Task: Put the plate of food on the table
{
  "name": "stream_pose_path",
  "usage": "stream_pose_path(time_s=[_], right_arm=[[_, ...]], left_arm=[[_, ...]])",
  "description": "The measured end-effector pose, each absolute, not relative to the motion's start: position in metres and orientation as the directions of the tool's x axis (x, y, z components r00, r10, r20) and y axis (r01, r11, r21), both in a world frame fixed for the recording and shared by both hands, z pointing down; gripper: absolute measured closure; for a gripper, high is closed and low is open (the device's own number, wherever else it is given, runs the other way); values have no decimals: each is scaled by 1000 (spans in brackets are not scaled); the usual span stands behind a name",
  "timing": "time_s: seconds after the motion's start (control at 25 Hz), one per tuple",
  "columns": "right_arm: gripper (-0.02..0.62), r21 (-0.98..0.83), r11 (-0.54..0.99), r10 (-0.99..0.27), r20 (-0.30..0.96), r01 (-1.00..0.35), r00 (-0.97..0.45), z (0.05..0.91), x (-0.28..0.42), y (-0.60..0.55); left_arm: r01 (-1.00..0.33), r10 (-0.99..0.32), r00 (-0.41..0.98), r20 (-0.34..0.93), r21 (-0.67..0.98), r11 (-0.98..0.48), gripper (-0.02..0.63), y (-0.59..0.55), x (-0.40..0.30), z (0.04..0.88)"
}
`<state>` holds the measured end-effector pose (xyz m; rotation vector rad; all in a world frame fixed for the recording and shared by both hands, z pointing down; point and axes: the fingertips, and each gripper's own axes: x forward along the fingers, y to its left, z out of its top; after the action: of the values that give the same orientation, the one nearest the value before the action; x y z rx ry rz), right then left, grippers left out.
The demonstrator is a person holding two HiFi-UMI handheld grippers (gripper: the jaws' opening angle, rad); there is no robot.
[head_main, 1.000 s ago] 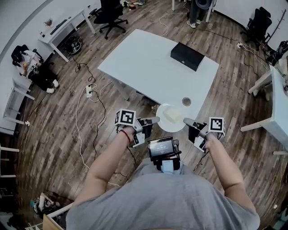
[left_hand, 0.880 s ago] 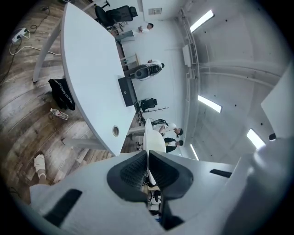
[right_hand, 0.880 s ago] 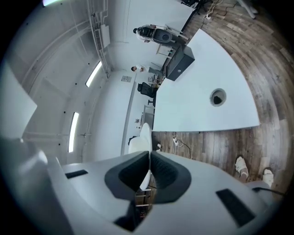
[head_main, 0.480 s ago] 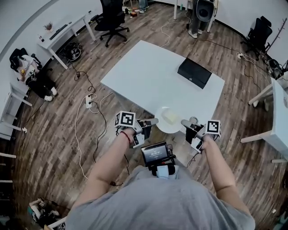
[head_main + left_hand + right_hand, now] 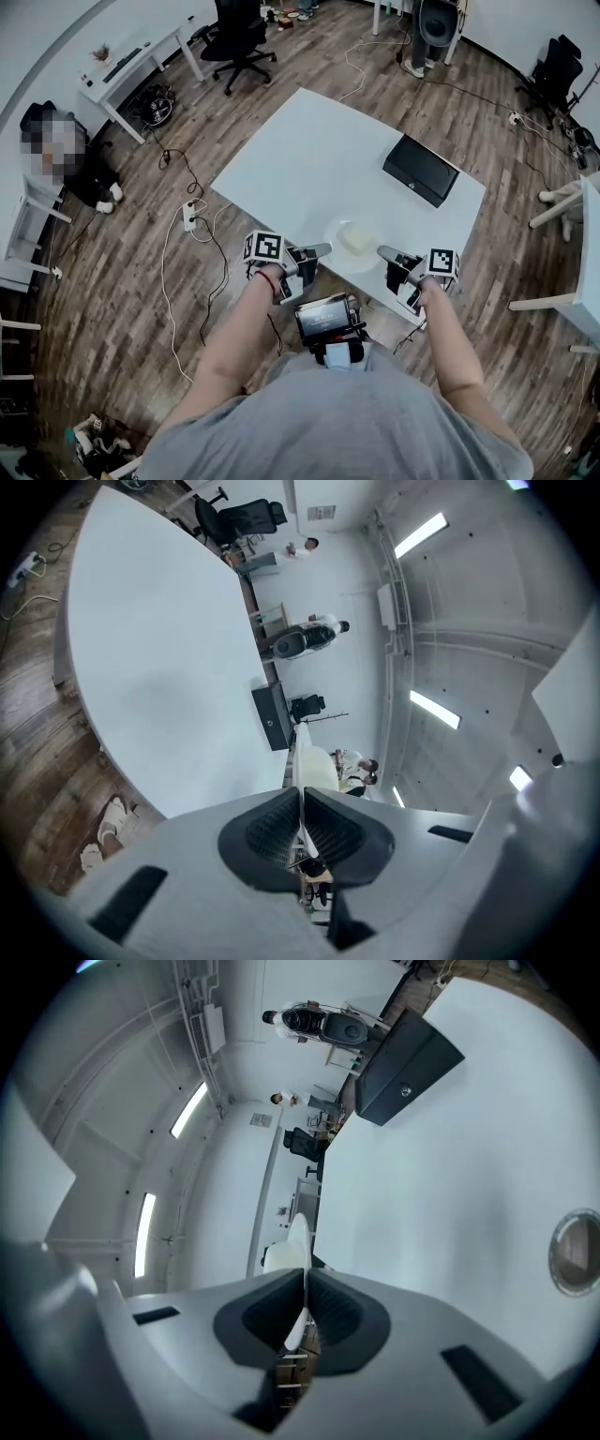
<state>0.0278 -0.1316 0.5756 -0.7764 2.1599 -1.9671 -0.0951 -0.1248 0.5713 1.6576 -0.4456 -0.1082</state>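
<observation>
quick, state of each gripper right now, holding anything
Left gripper: closed on the round white plate of food, at its left rim.
Right gripper: closed on the same plate's right rim.

grey short-sleeved t-shirt (image 5: 337,427) fills the lower frame; a red band (image 5: 273,283) circles the left wrist. left gripper (image 5: 322,250) and right gripper (image 5: 383,252) are pale grey, with dark ribbed pads (image 5: 267,829) and black-and-white marker cubes (image 5: 263,247).

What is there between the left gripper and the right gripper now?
The white plate with a pale piece of food. The left gripper and the right gripper are shut on its opposite rims; the head view shows this.
</observation>
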Motion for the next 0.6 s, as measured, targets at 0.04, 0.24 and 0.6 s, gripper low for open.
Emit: stream_pose_path(time_s=[0.04, 0.24, 0.6], right_arm=[[558, -956, 23, -438, 253, -292, -862, 580, 26, -140], [558, -954, 6, -431, 268, -300, -861, 598, 25, -181], [558, -951, -40, -450, 292, -307, -844, 634, 30, -239]], left_arm=[[-233, -345, 918, 195, 970, -71, 575, -133, -97, 575], [-269, -333, 913, 233, 961, -65, 575, -175, -99, 592], [-283, -313, 916, 251, 957, -61, 575, -238, -93, 625]])
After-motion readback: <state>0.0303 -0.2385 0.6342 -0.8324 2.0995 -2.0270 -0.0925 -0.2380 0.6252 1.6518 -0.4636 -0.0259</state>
